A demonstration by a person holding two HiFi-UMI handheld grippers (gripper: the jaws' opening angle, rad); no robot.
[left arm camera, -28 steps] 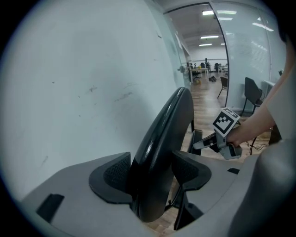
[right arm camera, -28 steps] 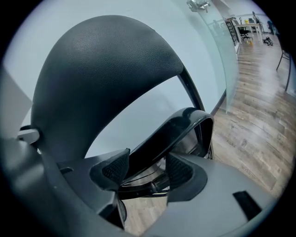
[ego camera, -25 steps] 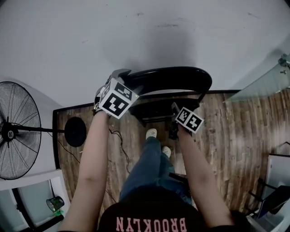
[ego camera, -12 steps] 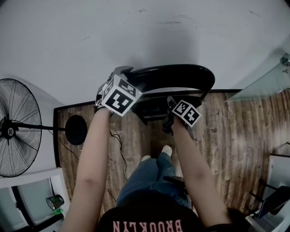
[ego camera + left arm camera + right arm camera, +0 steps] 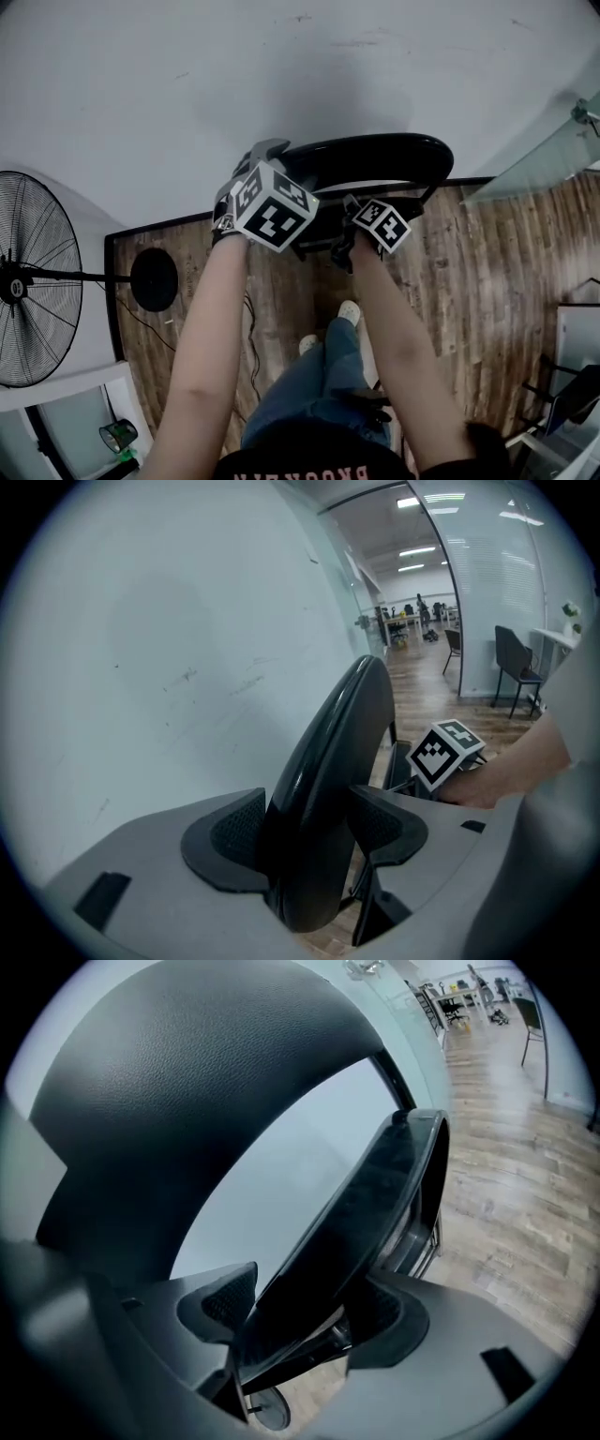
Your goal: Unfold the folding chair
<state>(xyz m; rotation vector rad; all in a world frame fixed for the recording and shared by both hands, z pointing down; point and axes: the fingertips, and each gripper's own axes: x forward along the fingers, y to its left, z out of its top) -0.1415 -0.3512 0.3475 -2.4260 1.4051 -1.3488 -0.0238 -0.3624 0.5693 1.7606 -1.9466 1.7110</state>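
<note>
The black folding chair stands against the white wall, and its curved backrest point(image 5: 375, 150) arches over both grippers. My left gripper point(image 5: 265, 150) is shut on the left end of the backrest's top edge. That edge point(image 5: 342, 733) runs between both pads of the left gripper point(image 5: 314, 832). My right gripper point(image 5: 354, 208) is lower, at the chair seat under the backrest. In the right gripper view the dark seat panel point(image 5: 375, 1204) slants between the pads of the right gripper point(image 5: 300, 1312), touching both, while those jaws are opening. The backrest point(image 5: 187, 1082) looms above it.
A pedestal fan point(image 5: 28, 281) with a round base point(image 5: 155, 278) stands left on the wood floor, with a cable point(image 5: 251, 328) trailing from it. The white wall point(image 5: 281, 75) is right behind the chair. A glass partition point(image 5: 553, 150) is at right. My feet point(image 5: 347, 309) are near the chair.
My right gripper has slid left and up along the seat and rolled. My feet have stepped. The left gripper keeps its hold on the backrest.
</note>
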